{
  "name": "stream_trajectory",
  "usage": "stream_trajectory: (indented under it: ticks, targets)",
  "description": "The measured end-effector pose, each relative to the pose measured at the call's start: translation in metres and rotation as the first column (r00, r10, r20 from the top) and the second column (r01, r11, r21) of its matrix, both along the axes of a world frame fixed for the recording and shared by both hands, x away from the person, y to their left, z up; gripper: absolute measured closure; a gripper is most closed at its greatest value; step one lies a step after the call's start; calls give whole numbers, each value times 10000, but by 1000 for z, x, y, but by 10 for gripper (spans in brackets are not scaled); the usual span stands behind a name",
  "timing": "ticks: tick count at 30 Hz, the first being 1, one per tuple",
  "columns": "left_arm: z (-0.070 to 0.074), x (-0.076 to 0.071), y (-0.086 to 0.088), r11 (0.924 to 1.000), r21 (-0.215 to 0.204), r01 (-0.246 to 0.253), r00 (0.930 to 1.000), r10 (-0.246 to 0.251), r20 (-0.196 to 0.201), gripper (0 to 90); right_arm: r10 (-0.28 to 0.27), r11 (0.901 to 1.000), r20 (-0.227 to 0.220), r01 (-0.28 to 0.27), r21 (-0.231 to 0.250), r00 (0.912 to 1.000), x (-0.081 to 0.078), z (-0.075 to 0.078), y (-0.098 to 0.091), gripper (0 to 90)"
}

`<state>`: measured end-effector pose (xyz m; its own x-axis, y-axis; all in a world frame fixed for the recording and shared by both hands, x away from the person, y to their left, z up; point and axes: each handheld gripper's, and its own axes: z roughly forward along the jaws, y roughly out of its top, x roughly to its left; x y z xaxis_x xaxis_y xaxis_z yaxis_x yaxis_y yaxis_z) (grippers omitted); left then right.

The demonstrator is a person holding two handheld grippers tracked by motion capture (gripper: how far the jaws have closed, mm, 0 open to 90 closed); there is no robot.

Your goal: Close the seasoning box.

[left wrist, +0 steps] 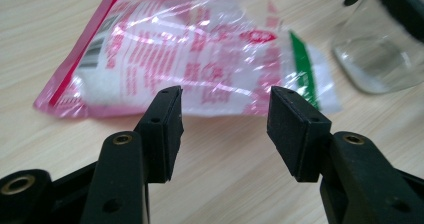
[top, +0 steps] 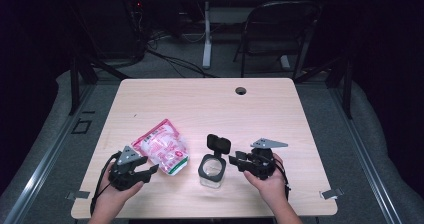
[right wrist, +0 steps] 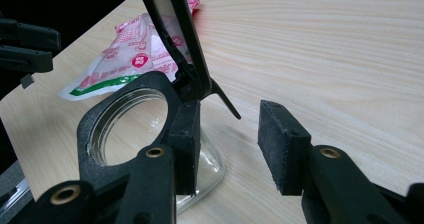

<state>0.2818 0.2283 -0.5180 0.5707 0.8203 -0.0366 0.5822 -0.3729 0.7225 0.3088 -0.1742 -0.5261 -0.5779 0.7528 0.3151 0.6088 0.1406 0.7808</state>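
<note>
Pink-and-white plastic, the pouch [left wrist: 195, 59] of white granules lies flat on the counter [top: 210, 104] just ahead of the left tool [top: 150, 171], its green-striped end turned toward the glass jar [top: 212, 169]. The left tool's jaws stand apart with nothing between them, their tips short of the pouch's near edge. The step in hand looks like the reach for the pouch, with the jar already opened: its black hinged lid [top: 218, 144] stands upright above the mouth.

The right tool [right wrist: 227, 134] sits just beside the jar, jaws also apart; its one jaw lies against or very near the jar's black collar, the other out over bare wood, so it grips nothing.

Next, the left tool likely must slide forward and close on the thin pouch edge, low to the wood, while the right steadies the jar.

Beyond both tools the wood is bare to the far edge; the near edge lies close behind the hands.
</note>
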Motion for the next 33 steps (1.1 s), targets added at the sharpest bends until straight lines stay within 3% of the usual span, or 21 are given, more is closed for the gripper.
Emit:
stream_trajectory:
  ticks: [2,5,7,9,15,18,22,33]
  targets:
    - [-4,1,7,9995,-254,-184,9994,176,-292,474,-48,10000,2,48,46,10000,1,-1,0,609]
    - [-10,4,13,9986,-379,-355,9988,341,-357,469,-43,10000,-42,43,54,10000,0,-2,0,606]
    - [-14,4,14,9994,-200,-296,9992,291,-256,466,-7,10000,-71,7,-34,10000,0,-2,0,603]
    - [-17,5,13,9999,88,-109,9999,108,93,463,2,10000,-55,-2,-11,10000,0,-3,1,600]
    - [-24,5,9,9989,449,-104,9999,101,66,443,51,9999,-75,-51,-94,10000,0,-4,3,590]
    - [-27,5,6,9961,871,-123,9999,117,77,419,63,9998,-102,-64,-170,9999,0,-5,4,587]
    - [-30,6,5,9939,1054,-315,9993,289,256,363,56,9998,-80,-57,-202,10000,0,-5,4,583]
    - [-36,15,0,9887,1415,-505,9986,476,242,282,-22,9998,-7,22,-200,10000,-4,-6,1,570]
